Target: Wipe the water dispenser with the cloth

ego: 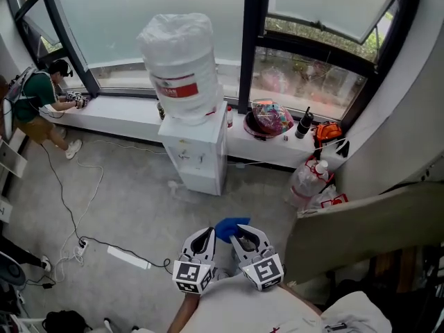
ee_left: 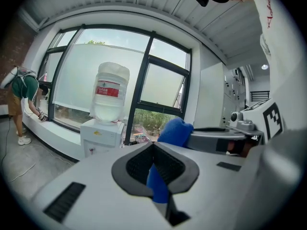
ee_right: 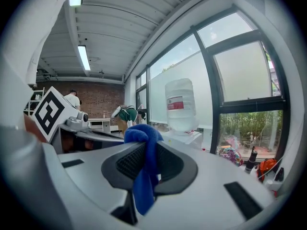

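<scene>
Water dispenser [ego: 196, 151]: a white cabinet standing on the floor against the middle of the window ledge [ego: 118, 113], with a large plastic-wrapped bottle [ego: 182, 64] upturned on its top. At the ledge's far left end a person [ego: 38, 103] bends over it. On the floor to the left of the grippers lies a white power strip [ego: 128, 257] with a trailing cable.

At the bottom edge of the head view, well apart from the dispenser, the left gripper [ego: 207, 236] and the right gripper [ego: 240, 237] sit side by side with the blue cloth [ego: 231, 227] bunched between them. The left gripper view shows its jaws closed down on a fold of cloth. The right gripper view shows its jaws pinched on another fold, which rises above the tips and hangs below them.

The step in hand looks like carrying the cloth across to the dispenser; no wiping has begun. To do it well:

- Keep both grips firm and step clear of the cable.
- Draw the grippers apart so the cloth spreads flat.
- Wipe the top around the bottle's base first.
- Then stroke down the front panel.
</scene>
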Tool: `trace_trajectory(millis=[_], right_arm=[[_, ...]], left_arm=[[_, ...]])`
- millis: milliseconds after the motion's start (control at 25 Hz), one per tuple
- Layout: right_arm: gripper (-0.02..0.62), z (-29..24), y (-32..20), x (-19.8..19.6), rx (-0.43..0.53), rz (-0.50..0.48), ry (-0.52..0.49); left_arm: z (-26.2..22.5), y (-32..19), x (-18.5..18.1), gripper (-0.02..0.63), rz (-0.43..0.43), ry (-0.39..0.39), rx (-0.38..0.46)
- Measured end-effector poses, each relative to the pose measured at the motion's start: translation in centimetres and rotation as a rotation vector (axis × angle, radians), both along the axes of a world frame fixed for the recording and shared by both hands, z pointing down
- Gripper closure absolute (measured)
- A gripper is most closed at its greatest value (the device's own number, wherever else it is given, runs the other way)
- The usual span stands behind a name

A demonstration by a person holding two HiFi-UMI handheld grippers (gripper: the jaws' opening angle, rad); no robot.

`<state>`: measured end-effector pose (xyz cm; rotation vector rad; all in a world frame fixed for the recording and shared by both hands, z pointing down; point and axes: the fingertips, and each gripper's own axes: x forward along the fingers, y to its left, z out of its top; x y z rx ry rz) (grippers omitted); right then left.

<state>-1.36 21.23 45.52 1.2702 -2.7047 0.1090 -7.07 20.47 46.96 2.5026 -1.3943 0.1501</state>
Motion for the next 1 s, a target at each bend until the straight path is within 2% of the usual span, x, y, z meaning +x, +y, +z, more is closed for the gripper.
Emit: trace_trajectory(millis=[480, 1000], right_arm=[[0.522, 0.9, 7.2, 0.4, 0.01, 0.037, 0.002], [0.522, 0.4, 9.0, -0.1, 0.041, 0.053, 0.021]], left_arm=[[1.0, 6.9, 0.6, 0.594, 0.044, 0.004, -0.001], [0.7, 8.6, 0.2, 0.594, 0.054, 0.016, 0.011]])
